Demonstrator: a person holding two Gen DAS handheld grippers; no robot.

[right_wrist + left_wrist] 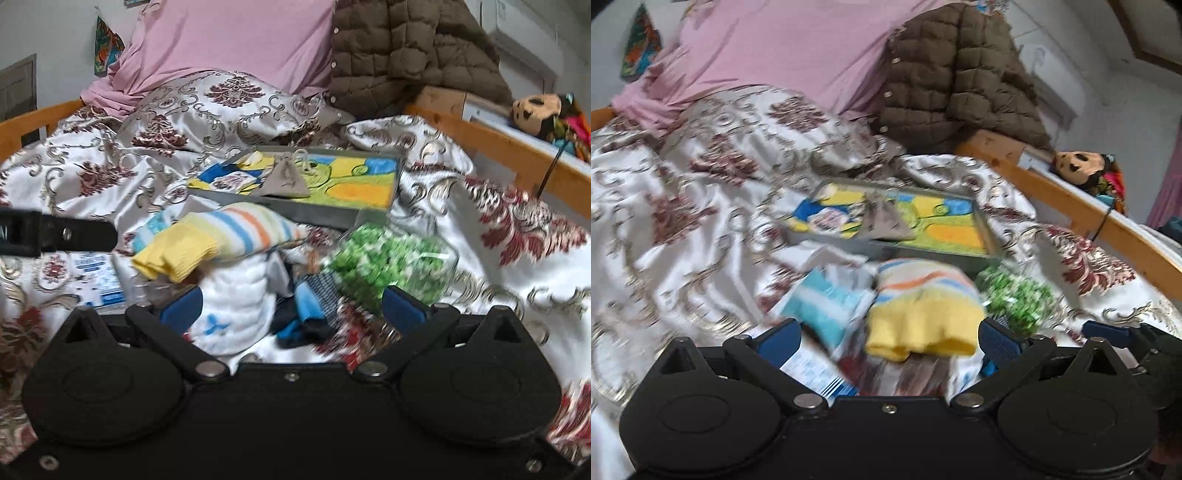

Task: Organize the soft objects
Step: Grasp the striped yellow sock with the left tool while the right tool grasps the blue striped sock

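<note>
A striped sock with a yellow cuff (923,314) lies on the patterned bedspread, just ahead of my left gripper (890,339), whose jaws stand wide open around its cuff without touching. A teal striped cloth (823,306) lies left of it. My right gripper (291,310) is open over a white cloth with a blue whale (236,310) and dark blue socks (310,317). The striped sock (221,240) sits beyond them. A grey tray (306,216) behind the pile holds a colourful towel and a small grey pouch (288,181).
A clear bag of green and white pieces (388,258) lies right of the pile. A blue and white packet (96,277) is at the left. A pink pillow (783,48) and brown quilted jacket (960,74) lean at the headboard. A wooden bed rail (1089,218) with a doll (1082,170) runs along the right.
</note>
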